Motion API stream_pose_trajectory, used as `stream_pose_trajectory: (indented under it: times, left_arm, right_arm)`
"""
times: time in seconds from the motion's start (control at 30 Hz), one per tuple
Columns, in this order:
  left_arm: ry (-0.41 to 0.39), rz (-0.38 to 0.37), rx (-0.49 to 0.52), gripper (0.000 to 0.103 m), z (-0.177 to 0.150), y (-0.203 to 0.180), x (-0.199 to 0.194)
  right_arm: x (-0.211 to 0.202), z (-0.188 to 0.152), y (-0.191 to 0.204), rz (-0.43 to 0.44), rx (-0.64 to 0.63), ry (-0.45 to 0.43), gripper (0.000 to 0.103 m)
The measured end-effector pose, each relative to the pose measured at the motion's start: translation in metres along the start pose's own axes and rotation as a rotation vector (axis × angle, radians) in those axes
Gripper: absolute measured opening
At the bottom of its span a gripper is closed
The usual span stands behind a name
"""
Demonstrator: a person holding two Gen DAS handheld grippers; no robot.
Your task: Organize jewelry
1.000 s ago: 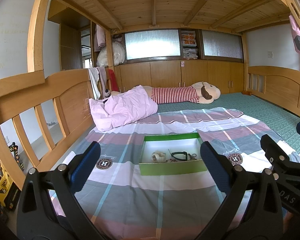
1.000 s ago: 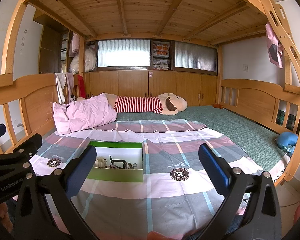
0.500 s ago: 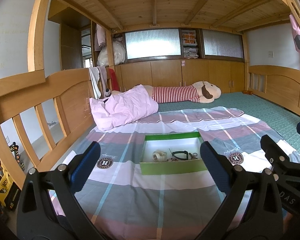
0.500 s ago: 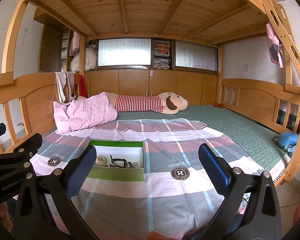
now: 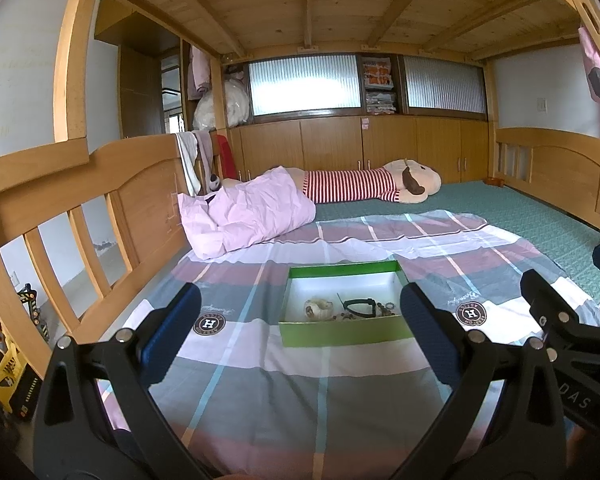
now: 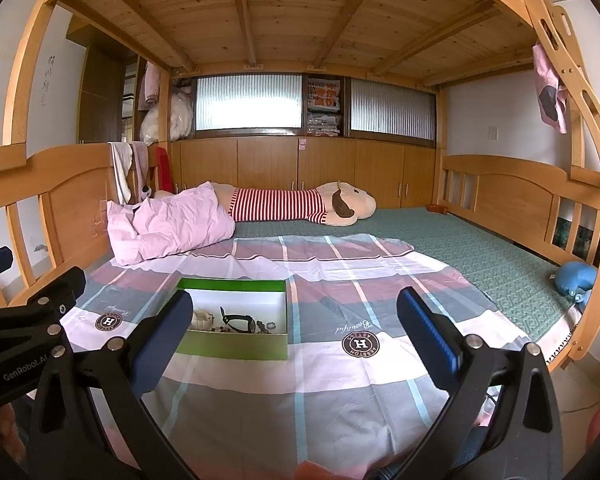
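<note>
jewelry was seen gathered in the green box (image 5: pixel 342 330), which lay on the plaid sheet (image 5: pixel 260 400) toward the near end of the bed. inside it a pale beaded bracelet (image 5: pixel 318 307), a black watch (image 5: pixel 358 306) and some small dark beads and rings (image 6: pixel 269 325) were made out, lying close together on the white floor of the box; finer detail could not be told.

both claws were held wide apart and nothing was gripped: the left gripper (image 5: pixel 300 332) was pointed at the box, and the right gripper (image 6: pixel 296 332) was kept just to the right of it, over bare sheet. both were set back from the box.

against the pictures of a second before, almost nothing had changed; only a slight drift of the left view was noted, and the pieces in the box lay as they had. no piece was being carried, so the scene would fit either a pause ahead of sorting or a finished tidy with everything boxed; which of the two could not be settled.
</note>
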State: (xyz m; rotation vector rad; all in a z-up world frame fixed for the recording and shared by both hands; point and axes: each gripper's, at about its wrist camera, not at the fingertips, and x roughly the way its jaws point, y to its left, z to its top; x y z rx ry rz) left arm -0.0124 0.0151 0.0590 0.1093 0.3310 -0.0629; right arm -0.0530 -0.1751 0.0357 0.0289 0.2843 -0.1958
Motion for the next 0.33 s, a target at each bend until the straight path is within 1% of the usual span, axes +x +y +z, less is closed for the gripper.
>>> stream_pose_trajectory:
  times: [0.33]
  left_arm:
    - [0.006, -0.003, 0.000, 0.099, -0.0004, 0.0000, 0.0017]
  right_arm:
    - [0.0004, 0.0004, -0.0002, 0.000, 0.001, 0.000, 0.100]
